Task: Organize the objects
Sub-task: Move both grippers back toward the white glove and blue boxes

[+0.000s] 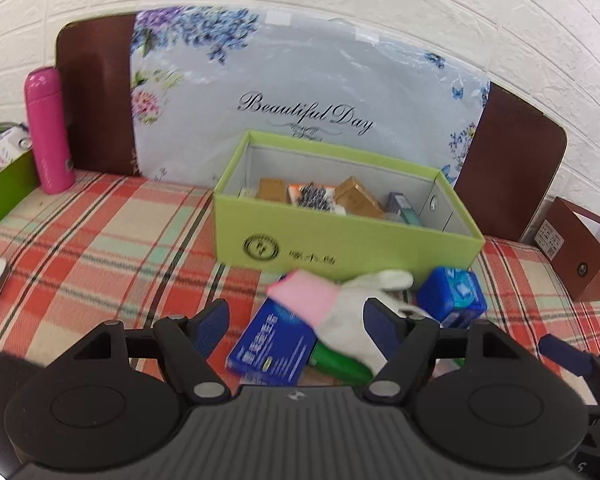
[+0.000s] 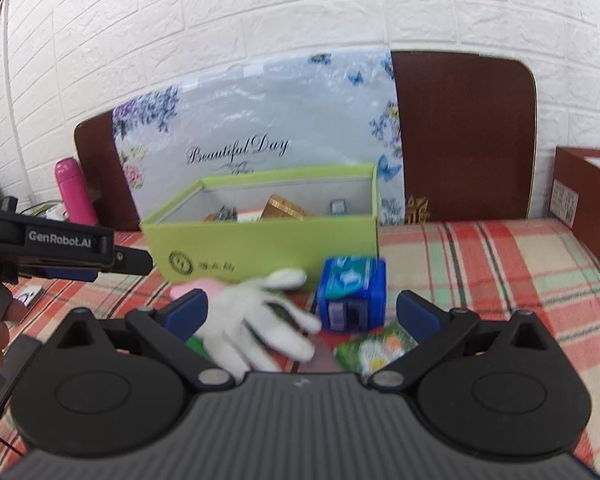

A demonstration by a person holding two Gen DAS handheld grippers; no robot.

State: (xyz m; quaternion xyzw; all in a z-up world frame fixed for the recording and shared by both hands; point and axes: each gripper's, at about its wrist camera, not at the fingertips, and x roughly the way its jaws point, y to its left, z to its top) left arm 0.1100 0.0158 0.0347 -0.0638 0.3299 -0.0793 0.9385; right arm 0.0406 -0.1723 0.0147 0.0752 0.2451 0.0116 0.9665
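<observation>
Both claws are being held wide open above the plaid cloth, and nothing is being gripped by either.

Left claw: the white glove with its pink cuff is lying just ahead of it and toward its right finger, draped across a flat blue box and a green item that is being largely hidden.

Right claw: the same glove is sprawled between its fingers, nearer the left one. A blue packet is standing just ahead, right of centre, and a green flowered packet is lying close inside the right finger.

Handling, as judged:
- The glove is being taken for light, limp knit; it will likely sag and drag. A pinch at the bunched cuff or palm is being favoured over a fingertip.
- The blue packet is looking like soft wrapped tissues, light and squashy; its broad sides are best squeezed gently.
- The flat blue box is looking stiff and thin; it is being pinned under the glove, so an edge grip is suited once it is uncovered.

The green box, beyond both claws and already partly filled, is being read as the likely destination.

Writing: "Beautiful Day" is being shown on the floral sheet behind the box. "GenRobot.AI" is being displayed on the left claw's body, seen from the right wrist. A round emblem and characters on the green box front are too blurred to be read. A pink flask is standing far left, its label unreadable.
</observation>
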